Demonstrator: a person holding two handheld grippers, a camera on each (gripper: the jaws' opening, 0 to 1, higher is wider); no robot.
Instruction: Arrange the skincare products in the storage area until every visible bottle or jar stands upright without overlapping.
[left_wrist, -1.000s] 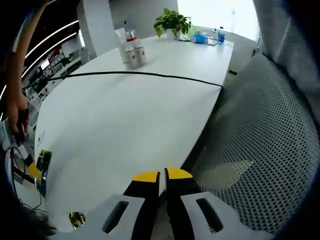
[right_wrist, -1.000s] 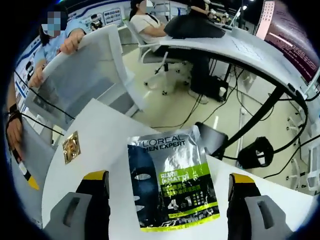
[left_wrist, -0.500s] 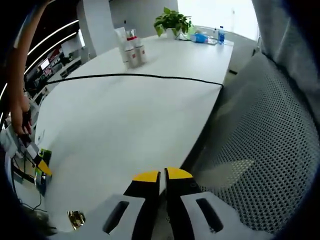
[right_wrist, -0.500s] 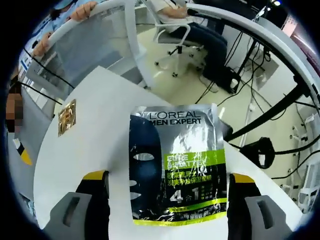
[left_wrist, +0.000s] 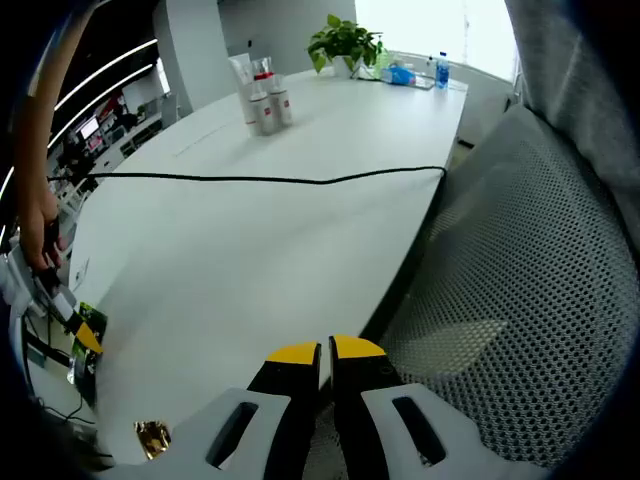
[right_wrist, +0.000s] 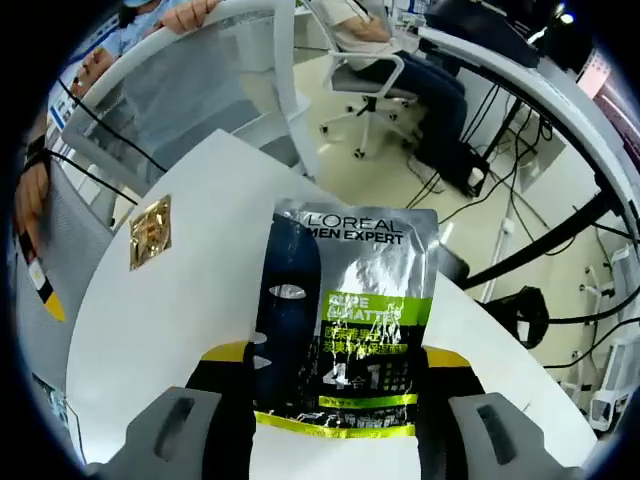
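Sachet (right_wrist: 345, 325) of face mask is lying flat on the white surface (right_wrist: 150, 330), being straddled by the right gripper (right_wrist: 330, 375) — jaws narrowing at its sides. Thin, limp, slippery foil; an edge is best being pinched. Bottles (left_wrist: 262, 98) are standing at 11 o'clock — left gripper (left_wrist: 325, 352) jaws are pressed together.

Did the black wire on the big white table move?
Yes. In the left gripper view the black cable has slid nearer the camera, away from the upright bottles, and now sags in the middle; the bottles and plant stay in place.
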